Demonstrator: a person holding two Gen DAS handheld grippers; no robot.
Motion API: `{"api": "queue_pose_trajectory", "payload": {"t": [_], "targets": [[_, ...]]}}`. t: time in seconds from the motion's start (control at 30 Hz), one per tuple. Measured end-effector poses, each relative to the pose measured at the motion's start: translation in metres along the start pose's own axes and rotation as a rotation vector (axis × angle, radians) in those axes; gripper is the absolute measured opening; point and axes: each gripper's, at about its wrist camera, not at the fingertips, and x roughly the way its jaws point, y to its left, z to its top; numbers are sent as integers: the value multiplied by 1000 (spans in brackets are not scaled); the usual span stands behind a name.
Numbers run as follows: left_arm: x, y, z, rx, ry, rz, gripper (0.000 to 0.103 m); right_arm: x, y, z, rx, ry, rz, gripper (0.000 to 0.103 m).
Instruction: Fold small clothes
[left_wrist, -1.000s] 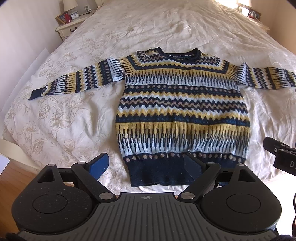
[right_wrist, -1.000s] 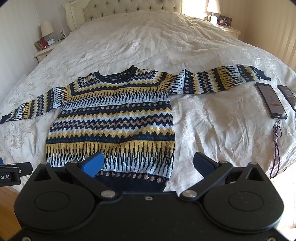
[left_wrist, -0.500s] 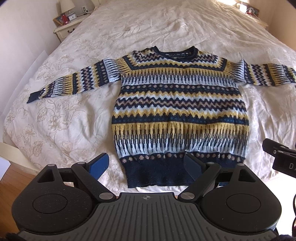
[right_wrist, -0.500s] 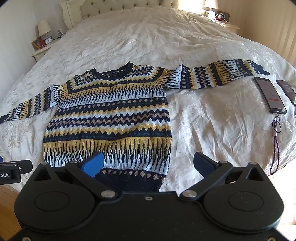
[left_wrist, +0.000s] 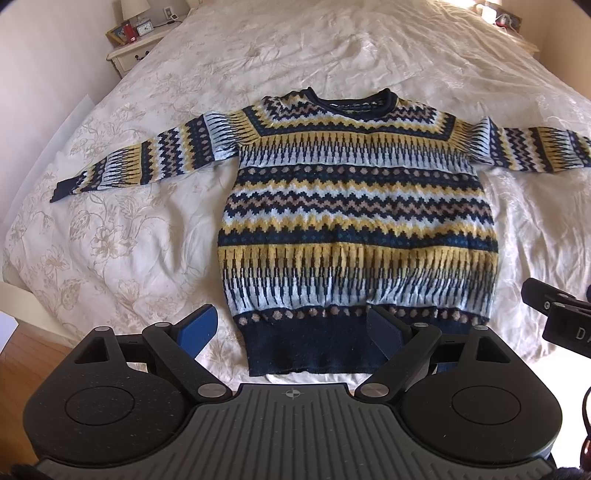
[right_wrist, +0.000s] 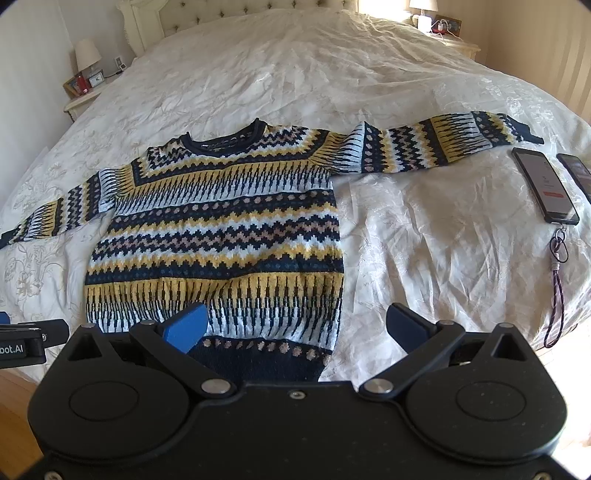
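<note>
A patterned knit sweater (left_wrist: 354, 206) in navy, yellow and pale blue lies flat on the bed, front up, both sleeves spread out sideways. Its navy hem (left_wrist: 314, 347) is nearest me. My left gripper (left_wrist: 291, 328) hovers open above the hem's left half, nothing between its blue pads. In the right wrist view the same sweater (right_wrist: 218, 229) lies left of centre. My right gripper (right_wrist: 295, 325) stands open over the hem's right corner, holding nothing. Each gripper's side shows at the edge of the other's view.
The bed (left_wrist: 129, 221) has a cream floral cover. Two phones (right_wrist: 546, 184) lie at its right edge, one with a lanyard (right_wrist: 557, 288), below the right sleeve cuff (right_wrist: 517, 129). A nightstand (left_wrist: 136, 48) with a lamp stands far left, another at far right. Wooden floor shows at the near left.
Both views have shifted slightly, so the sweater sits a little lower and further left in frame. The sweater itself has not moved and both grippers stay open.
</note>
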Motion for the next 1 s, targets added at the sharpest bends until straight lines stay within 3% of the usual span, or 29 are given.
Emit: {"api": "queue_pose_trajectory", "payload": {"t": [0.6,1.0], "targets": [[3,3,5,-26,-8,-12,88,9,3,4,-11,21,26,102],[2,36,2,-163,-84,-85,88,20,22,8,-51,35,76,102]]}}
